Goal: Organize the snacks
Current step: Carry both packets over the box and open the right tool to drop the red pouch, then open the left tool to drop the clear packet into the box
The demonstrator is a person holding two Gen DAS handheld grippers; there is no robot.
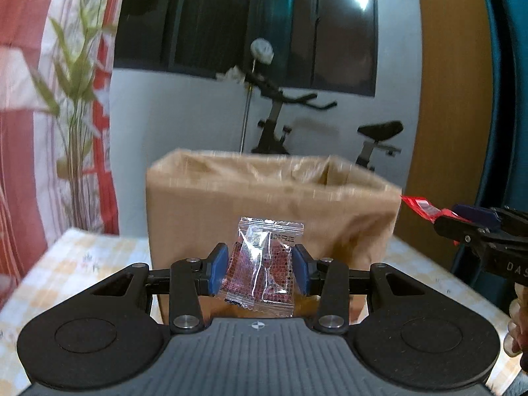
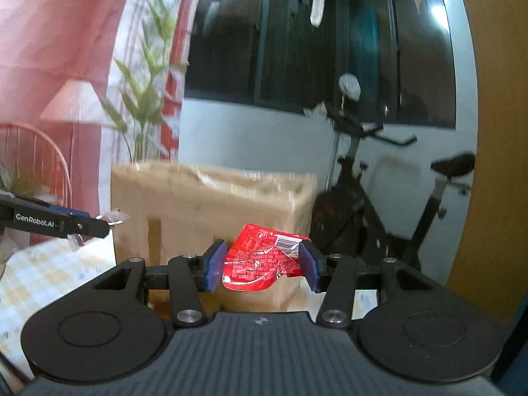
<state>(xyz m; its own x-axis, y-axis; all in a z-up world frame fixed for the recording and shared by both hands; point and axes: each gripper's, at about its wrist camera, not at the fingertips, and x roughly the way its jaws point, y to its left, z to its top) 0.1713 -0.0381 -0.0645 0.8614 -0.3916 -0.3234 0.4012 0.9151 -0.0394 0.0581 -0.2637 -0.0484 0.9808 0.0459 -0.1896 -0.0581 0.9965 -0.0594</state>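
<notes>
My left gripper point(image 1: 260, 272) is shut on a clear snack packet point(image 1: 264, 264) with dark red contents, pinched between the blue pads. It hangs in front of a tan fabric bin point(image 1: 270, 198) with an open top. My right gripper point(image 2: 262, 264) is shut on a red snack packet point(image 2: 260, 264) with a barcode. The same bin point(image 2: 211, 204) stands just beyond it. In the left wrist view the right gripper point(image 1: 462, 217) shows at the right edge with the red packet point(image 1: 420, 206). In the right wrist view the left gripper point(image 2: 99, 222) shows at the left, the clear packet's tip point(image 2: 115, 217) sticking out.
The bin stands on a table with a yellow checked cloth point(image 1: 82, 264). Behind it are an exercise bike point(image 1: 283, 122), a dark window point(image 1: 247, 19), a leafy plant point(image 1: 76, 82) and a red-and-white curtain. A wooden panel point(image 1: 452, 99) rises at the right. A person's fingers point(image 1: 518, 323) hold the right gripper.
</notes>
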